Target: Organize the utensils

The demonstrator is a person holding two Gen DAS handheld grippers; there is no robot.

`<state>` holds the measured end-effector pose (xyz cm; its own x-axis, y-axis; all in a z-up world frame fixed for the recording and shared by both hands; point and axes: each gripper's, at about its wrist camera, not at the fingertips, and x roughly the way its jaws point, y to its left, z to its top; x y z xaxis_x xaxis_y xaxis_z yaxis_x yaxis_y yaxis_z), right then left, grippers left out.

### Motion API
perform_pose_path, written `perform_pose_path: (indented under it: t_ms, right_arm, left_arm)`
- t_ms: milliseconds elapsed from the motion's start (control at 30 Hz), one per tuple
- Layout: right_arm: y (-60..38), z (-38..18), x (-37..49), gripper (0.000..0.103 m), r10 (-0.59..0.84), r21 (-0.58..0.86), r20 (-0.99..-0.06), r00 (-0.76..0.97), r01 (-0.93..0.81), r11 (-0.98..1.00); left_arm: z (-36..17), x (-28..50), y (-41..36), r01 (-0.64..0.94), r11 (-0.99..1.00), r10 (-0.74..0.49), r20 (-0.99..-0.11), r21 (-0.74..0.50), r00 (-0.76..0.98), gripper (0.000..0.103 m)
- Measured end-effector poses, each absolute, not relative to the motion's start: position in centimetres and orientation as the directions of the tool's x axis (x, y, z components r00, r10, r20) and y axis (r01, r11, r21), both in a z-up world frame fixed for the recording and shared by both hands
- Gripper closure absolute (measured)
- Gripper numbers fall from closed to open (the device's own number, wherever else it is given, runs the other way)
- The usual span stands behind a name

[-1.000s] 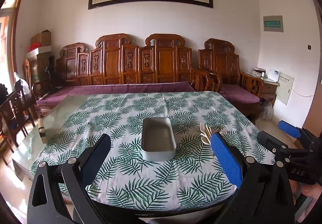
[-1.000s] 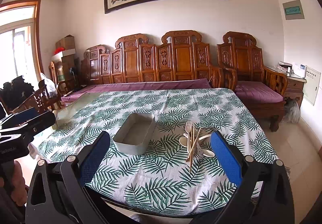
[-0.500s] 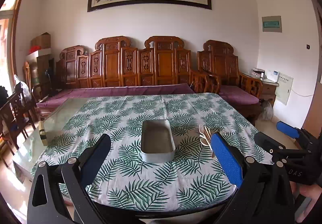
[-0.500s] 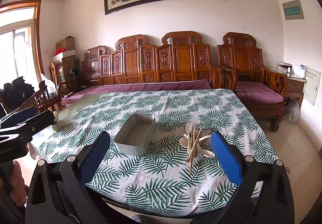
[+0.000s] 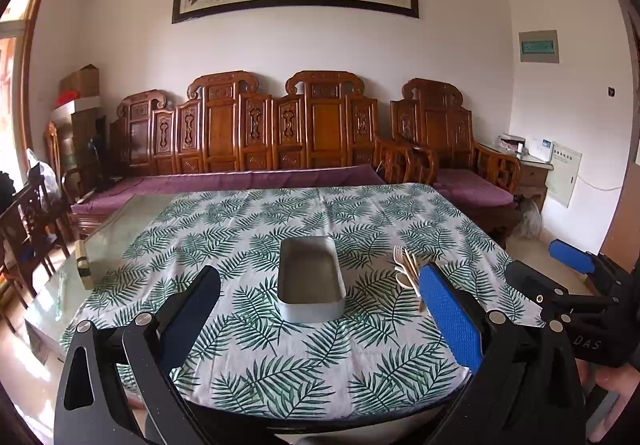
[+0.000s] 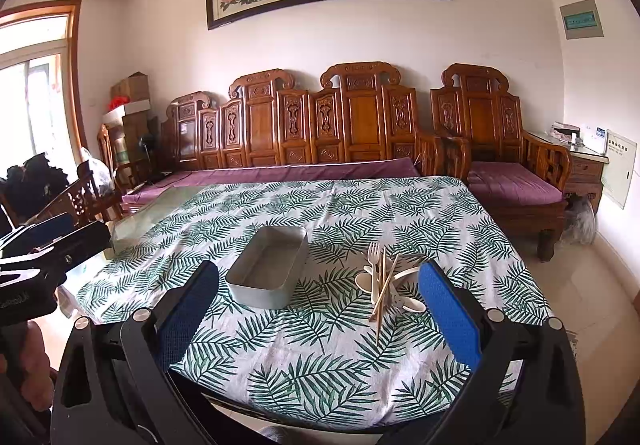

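Both grippers are spread wide and hold nothing. The left gripper (image 5: 320, 309) hangs over the near edge of the table (image 5: 280, 385), its blue pads far apart and touching nothing. The right gripper (image 6: 320, 305) is just the same: jaws wide, blue pads apart, clear of everything on the cloth.

A grey metal tin (image 5: 311, 279) sits in the middle of the leaf-print tablecloth (image 6: 320, 365), long side running away from the person. I can see the bare bottom of it; nothing lies inside.

Just to the right of the tin, apart from it, lies a small heap of pale utensils (image 6: 390, 281): a fork (image 6: 374, 255) with its tines pointing away, spoons and a few chopsticks (image 6: 384, 301) crossed over one another. From the left gripper's camera the heap is partly hidden behind the blue pad.

Both grippers are held low and level at the near side of the table, side by side, aimed across it towards the carved wooden bench (image 6: 320, 125). A bit of the person's hand (image 5: 616, 385) shows under the right gripper's handle.
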<state>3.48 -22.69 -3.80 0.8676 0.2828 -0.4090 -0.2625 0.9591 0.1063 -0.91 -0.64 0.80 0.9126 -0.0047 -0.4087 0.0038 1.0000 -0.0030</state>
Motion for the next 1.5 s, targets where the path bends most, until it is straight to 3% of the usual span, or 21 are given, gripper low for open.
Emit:
perform_pose_path:
  t_ms: [733,1200,1500]
  right_arm:
    - [-22.9,-3.0,3.3,0.003,0.285,0.112,-0.418,0.862,-0.262,0.958]
    - [-24.0,-6.9,6.7,0.003,0.254,0.086,-0.474,0.843,-0.243,0.966]
    - [-25.5,-8.8,10.3,0.008,0.228,0.071,-0.509,0.830,-0.223,0.972]
  left_arm:
    - [0.7,-0.6,-0.8,0.005,1.000,-0.004,-0.417,0.000,0.909,0.007]
    - [-2.6,3.8,-1.2,0.051,0.999,-0.041,-0.495,0.006,0.868,0.007]
    - [-2.7,6.6,-1.9,0.094,0.996,-0.083,-0.511,-0.004,0.855,0.007]
